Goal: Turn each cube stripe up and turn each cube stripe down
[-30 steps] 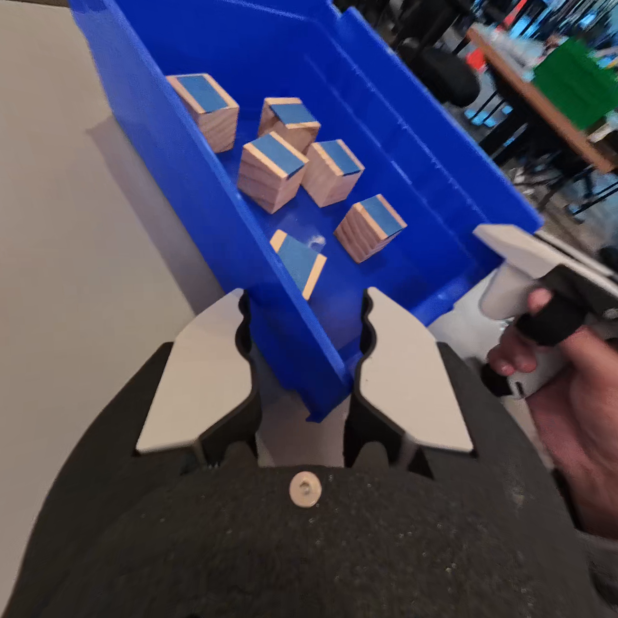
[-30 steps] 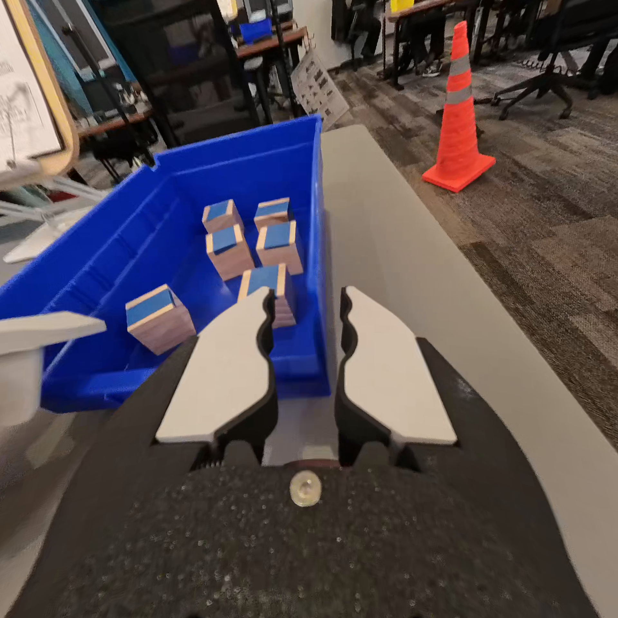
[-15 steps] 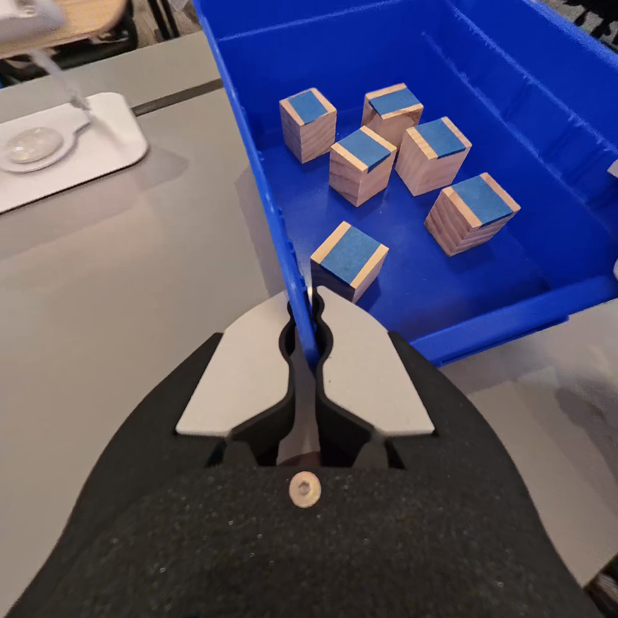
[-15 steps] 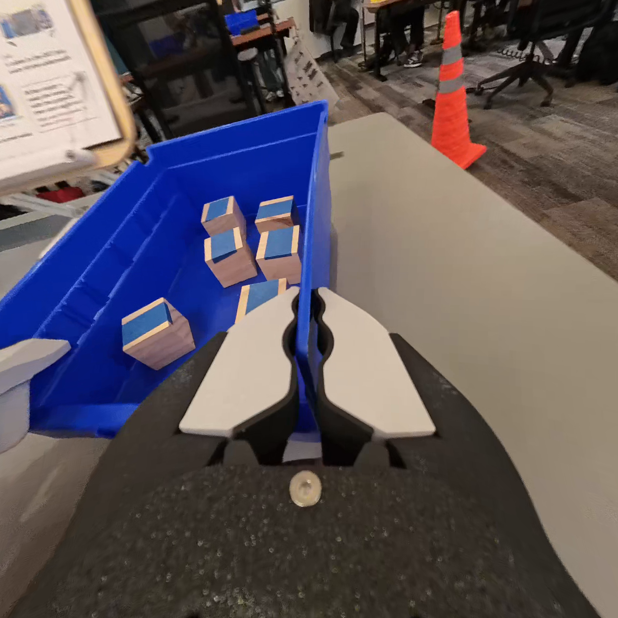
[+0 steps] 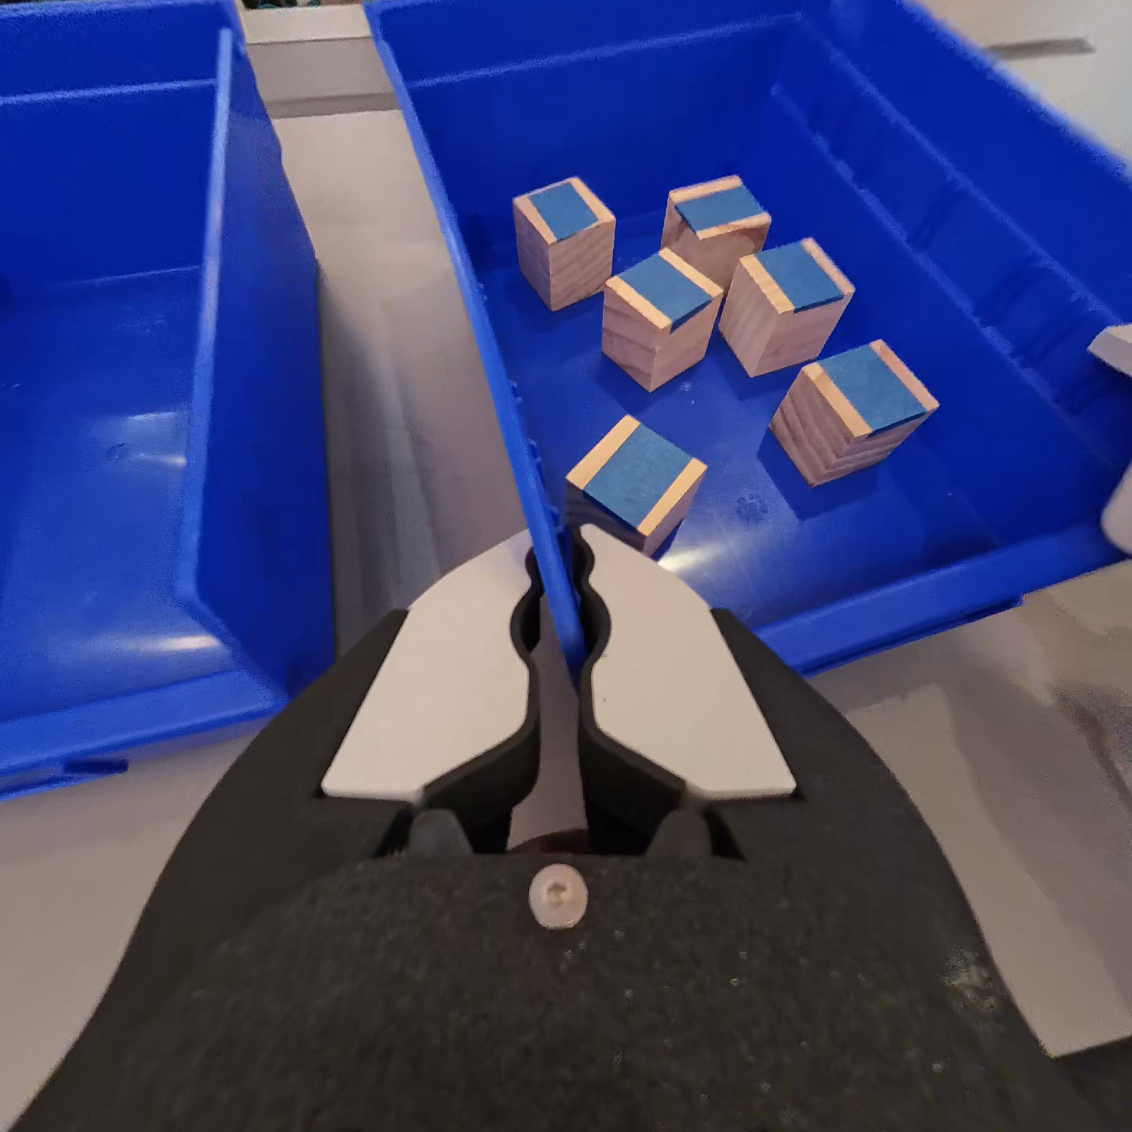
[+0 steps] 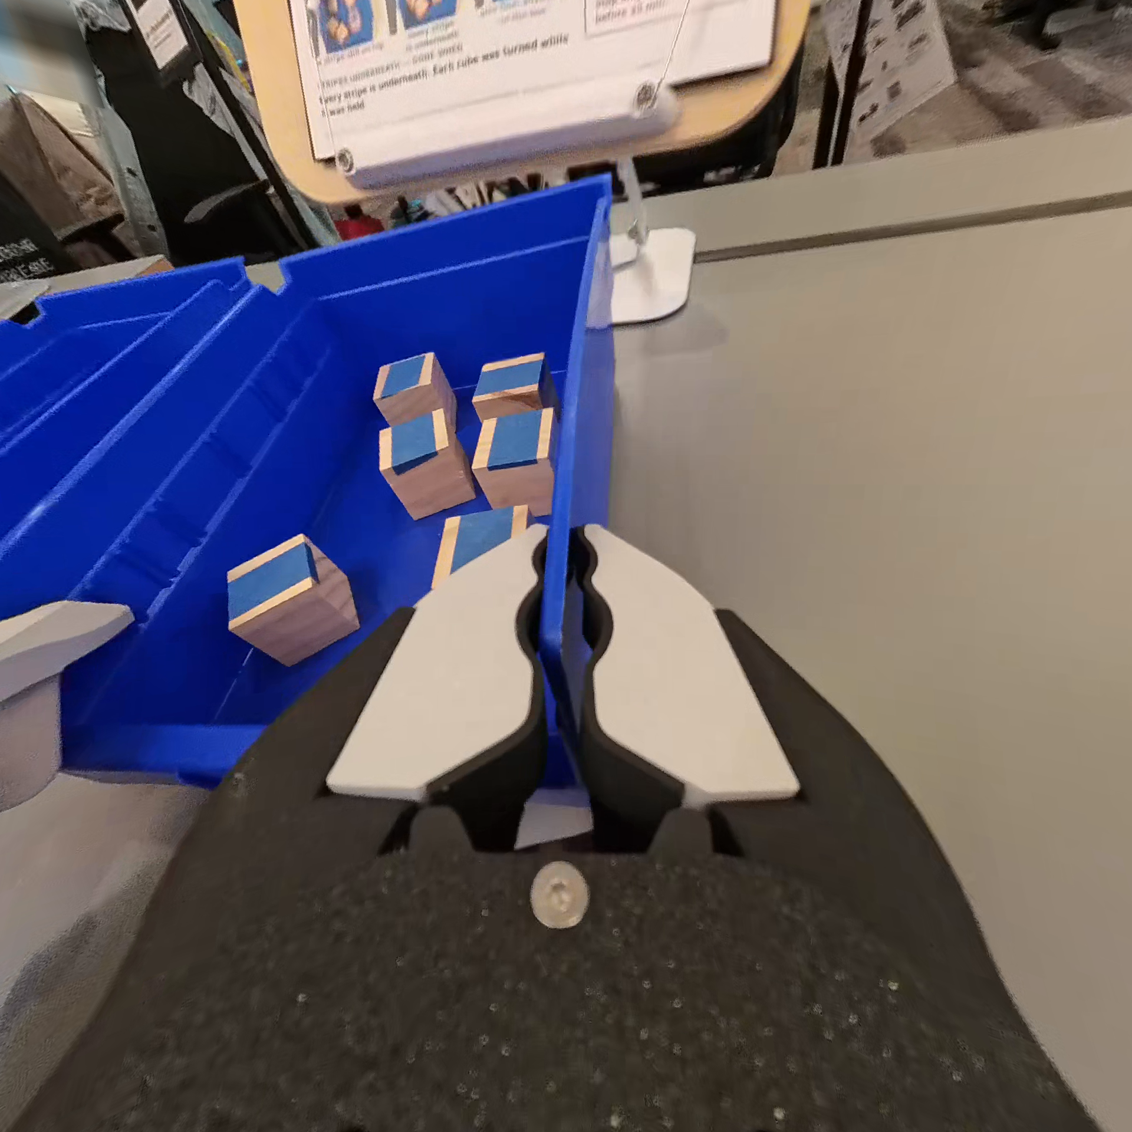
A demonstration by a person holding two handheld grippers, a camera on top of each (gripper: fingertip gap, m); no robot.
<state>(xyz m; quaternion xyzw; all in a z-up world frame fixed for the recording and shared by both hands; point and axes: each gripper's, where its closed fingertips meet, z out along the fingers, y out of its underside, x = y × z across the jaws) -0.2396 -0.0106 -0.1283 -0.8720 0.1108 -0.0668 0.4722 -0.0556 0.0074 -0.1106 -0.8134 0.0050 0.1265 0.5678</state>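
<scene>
Cubes [image 5: 658,318], six, stripes up, sat inside blue bin [image 5: 919,184] on table [image 6: 888,490]. Left hand-held gripper [image 5: 554,551] clenched its left wall; right hand-held gripper [image 6: 560,536] clenched the right. Advice: shift level, slowly, so no cube tips.

The grey table [image 6: 888,490] carries a blue bin [image 5: 765,92] standing directly on its surface. A second blue bin [image 5: 122,367] sits to the left of the first bin, apart from it, with a strip of bare tabletop between them. To the right of the first bin, at its far corner, a white stand base [image 6: 652,275] rests on the table.
</scene>
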